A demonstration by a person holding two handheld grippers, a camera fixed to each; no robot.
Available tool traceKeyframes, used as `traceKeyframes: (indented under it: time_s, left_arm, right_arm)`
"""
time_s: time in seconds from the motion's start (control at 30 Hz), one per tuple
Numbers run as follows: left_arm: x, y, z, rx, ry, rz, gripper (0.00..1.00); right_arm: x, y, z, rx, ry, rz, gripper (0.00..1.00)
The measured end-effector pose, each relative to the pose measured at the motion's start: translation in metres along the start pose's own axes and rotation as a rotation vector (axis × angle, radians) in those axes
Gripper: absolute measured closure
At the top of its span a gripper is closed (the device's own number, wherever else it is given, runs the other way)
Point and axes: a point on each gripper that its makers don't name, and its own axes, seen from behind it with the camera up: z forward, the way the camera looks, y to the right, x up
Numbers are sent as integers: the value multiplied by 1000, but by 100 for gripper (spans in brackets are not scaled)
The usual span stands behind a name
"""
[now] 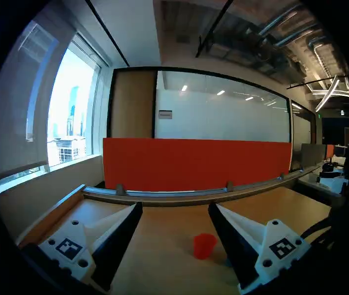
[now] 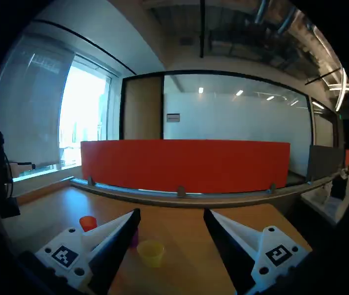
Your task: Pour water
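Room: office with a bright window [image 1: 71,118] on the left, a frosted glass wall [image 1: 223,115] behind, and exposed pipes overhead.
Counter: long light-wood counter [image 1: 174,231], with an orange-red flat partition panel [image 1: 196,164] standing along its far edge.
Left hand-held gripper: the left hand-held gripper [image 1: 174,206] hung above the counter, its white fingers spread wide apart and holding nothing.
Red cup: a small red plastic cup [image 1: 204,246] stood upright on the counter toward the near edge, between those fingers and closer to the right one.
Right hand-held gripper: the right hand-held gripper [image 2: 172,212] was likewise spread wide, with nothing between its fingers.
Cups in right gripper view: a small yellow plastic cup [image 2: 151,252] stood upright toward the near edge; a small purple cup [image 2: 134,238] sat just behind it, partly hidden by the left finger; a small orange-red cup [image 2: 88,222] stood farther toward the counter's left edge.
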Motion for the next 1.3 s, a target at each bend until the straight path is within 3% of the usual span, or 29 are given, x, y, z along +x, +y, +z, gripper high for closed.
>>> traceKeyframes:
  time_s: [0.37,0.67,0.97,1.3]
  left_arm:
    - [16,2,3,-14,10,25,0]
    - [21,5,6,-46,15,32,0]
    - [18,26,10,-169,-6,1,0]
    - [10,45,15,-271,-37,8,0]
  right_arm:
    - [16,0,7,25,8,22,1]
    - [27,-11,13,77,16,-35,1]
    - [30,-47,19,246,2,-68,1]
    - [36,-75,21,393,9,-61,1]
